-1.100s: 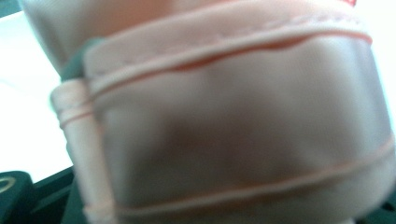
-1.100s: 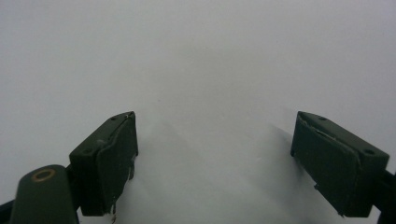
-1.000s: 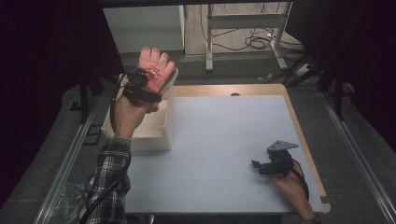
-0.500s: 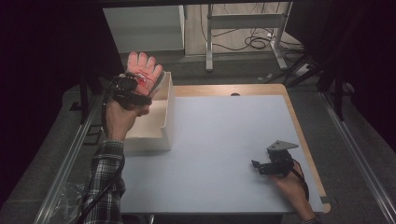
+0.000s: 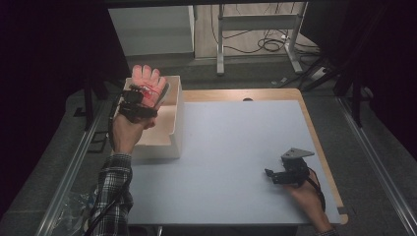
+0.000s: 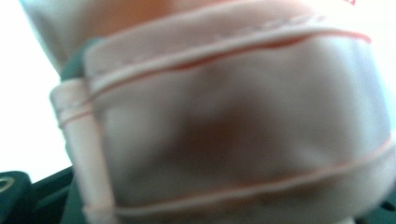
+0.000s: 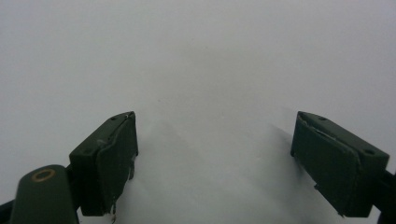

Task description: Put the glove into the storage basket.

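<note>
A pink glove (image 5: 146,80) with its fingers spread stands upright over the back left of an open white box (image 5: 175,129). My left gripper (image 5: 145,94) is shut on the glove's cuff, held above the box in the person's left hand. In the left gripper view the glove's pale fabric (image 6: 233,116) sits blurred and very close between the jaws. My right gripper (image 5: 270,175) rests low on the white table (image 5: 236,132) at the front right. Its jaws (image 7: 215,154) stand wide open with nothing between them.
The white box sits at the table's left edge, with a lower front wall. A wooden strip (image 5: 322,162) borders the table on the right and back. Beyond the far edge are a white cabinet (image 5: 152,29), a metal frame (image 5: 255,29) and cables on the floor.
The left hand has carried the glove to the left and lower, closer to the box. The right gripper has stayed where it was.
</note>
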`<state>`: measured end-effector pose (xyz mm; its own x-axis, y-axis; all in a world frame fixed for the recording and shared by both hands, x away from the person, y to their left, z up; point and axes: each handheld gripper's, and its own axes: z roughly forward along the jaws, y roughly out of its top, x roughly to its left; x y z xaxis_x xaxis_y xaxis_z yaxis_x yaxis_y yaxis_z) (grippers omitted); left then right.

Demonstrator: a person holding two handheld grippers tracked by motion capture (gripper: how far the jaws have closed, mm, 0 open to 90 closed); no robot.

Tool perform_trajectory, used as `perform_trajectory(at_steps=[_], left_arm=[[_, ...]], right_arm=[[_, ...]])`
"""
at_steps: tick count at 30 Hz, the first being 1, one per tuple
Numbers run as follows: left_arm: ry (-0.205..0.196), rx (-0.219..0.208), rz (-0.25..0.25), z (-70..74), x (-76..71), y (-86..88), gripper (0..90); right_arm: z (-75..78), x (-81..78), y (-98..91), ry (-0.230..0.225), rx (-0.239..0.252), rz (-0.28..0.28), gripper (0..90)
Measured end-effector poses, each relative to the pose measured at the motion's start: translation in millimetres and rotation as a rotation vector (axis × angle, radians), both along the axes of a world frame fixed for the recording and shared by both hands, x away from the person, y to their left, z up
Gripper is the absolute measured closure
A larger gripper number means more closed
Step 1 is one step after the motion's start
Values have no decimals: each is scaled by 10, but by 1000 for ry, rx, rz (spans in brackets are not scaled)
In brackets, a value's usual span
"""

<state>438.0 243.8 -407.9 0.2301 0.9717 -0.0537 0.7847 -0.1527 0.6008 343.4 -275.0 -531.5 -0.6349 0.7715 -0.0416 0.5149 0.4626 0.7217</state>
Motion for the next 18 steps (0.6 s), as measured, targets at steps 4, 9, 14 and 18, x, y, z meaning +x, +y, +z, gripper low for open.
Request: perform_trajectory(at_steps=[4, 9, 14, 18], left_arm=[[10, 5, 1, -105, 41, -32, 414], [15, 11, 7, -217, 98, -73, 406], [30, 10, 21, -324, 161, -119, 402], [48, 26, 16, -396, 206, -164, 398]], right_arm=[[0, 0, 0, 0, 0, 0, 150], [0, 0, 0, 0, 0, 0, 150], [0, 0, -1, 0, 0, 1, 150], [0, 0, 0, -1, 0, 0, 150]])
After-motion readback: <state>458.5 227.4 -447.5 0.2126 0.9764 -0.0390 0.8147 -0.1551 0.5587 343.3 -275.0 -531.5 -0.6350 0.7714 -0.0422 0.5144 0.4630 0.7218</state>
